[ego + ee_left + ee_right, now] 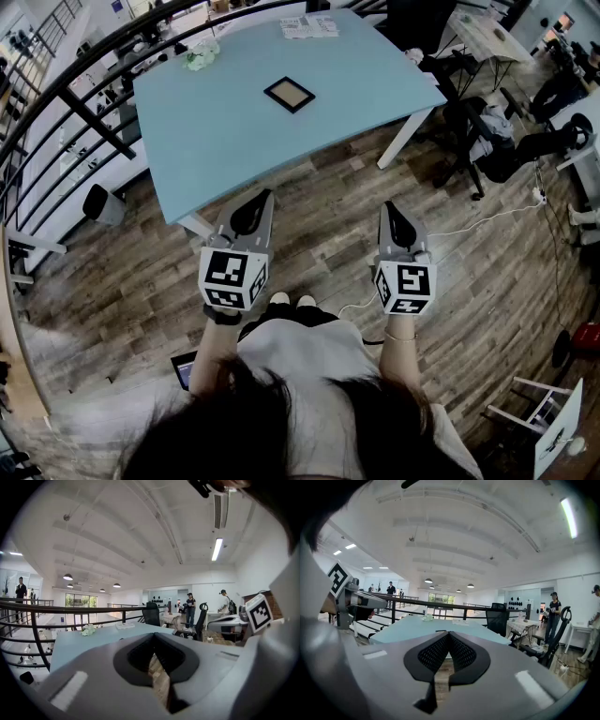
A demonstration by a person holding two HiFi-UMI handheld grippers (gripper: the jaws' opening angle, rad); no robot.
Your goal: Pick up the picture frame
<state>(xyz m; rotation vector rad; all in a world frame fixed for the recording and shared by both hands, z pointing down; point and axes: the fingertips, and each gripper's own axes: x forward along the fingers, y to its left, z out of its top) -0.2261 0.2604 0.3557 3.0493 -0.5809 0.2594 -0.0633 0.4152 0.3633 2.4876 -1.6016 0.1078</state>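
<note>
A small dark picture frame (290, 94) with a pale centre lies flat on the light blue table (206, 131), well ahead of both grippers. My left gripper (264, 197) is shut and empty, held over the wooden floor just short of the table's near edge. My right gripper (389, 208) is also shut with nothing in it, over the floor right of the table leg. In the left gripper view the jaws (154, 637) meet at the tips with the table (89, 641) beyond. In the right gripper view the gripper (449, 634) points at the table (412, 625), where the frame (441, 631) is a thin dark sliver.
A crumpled pale cloth (201, 58) and some papers (309, 26) lie at the table's far side. A black railing (84, 103) runs along the left. Office chairs (487, 131) and cables stand at the right. Other people (191, 609) stand far off.
</note>
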